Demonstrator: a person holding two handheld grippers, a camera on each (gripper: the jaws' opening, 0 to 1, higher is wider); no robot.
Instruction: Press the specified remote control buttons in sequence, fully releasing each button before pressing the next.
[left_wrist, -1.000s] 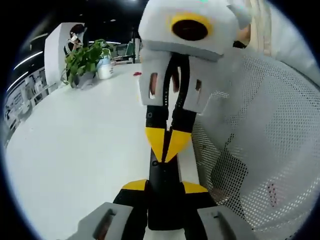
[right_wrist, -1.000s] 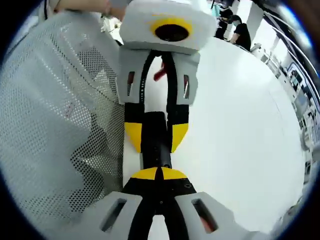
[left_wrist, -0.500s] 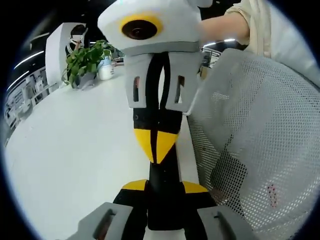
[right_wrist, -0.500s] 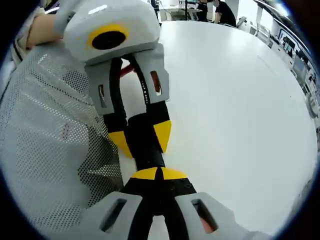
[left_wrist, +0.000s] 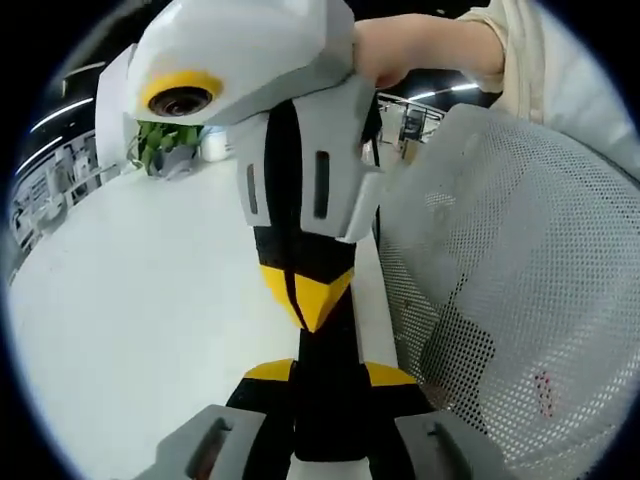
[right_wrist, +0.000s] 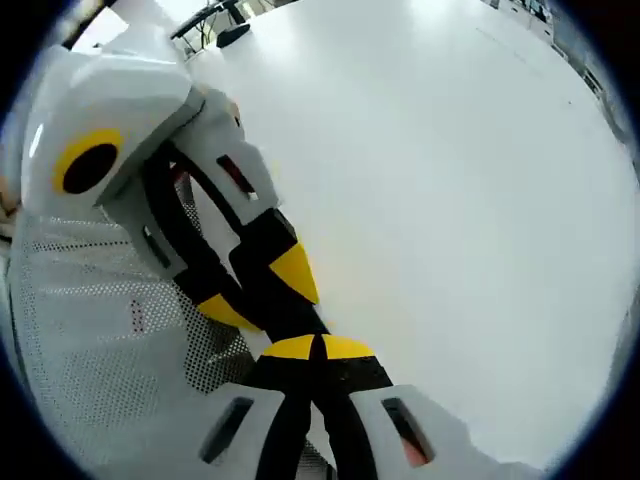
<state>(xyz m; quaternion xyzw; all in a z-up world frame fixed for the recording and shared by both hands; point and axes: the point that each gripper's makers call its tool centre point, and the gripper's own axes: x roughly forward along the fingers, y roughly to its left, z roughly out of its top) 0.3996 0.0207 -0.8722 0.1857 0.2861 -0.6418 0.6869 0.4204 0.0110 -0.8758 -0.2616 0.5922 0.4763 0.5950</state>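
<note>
The slim black bar-shaped remote control lies lengthwise between the left gripper's yellow-tipped jaws, which clamp its sides, right at the white table's near edge. The right gripper comes down from above, its yellow tips pressed together and resting on the remote's top face. In the right gripper view the same remote runs away between the left gripper's jaws, and the right gripper meets it with tips together. Beside the table edge stands a white perforated mesh chair back, also at. A person's hand grasps the right gripper's body. A green potted plant sits near the table's far edge.
</note>
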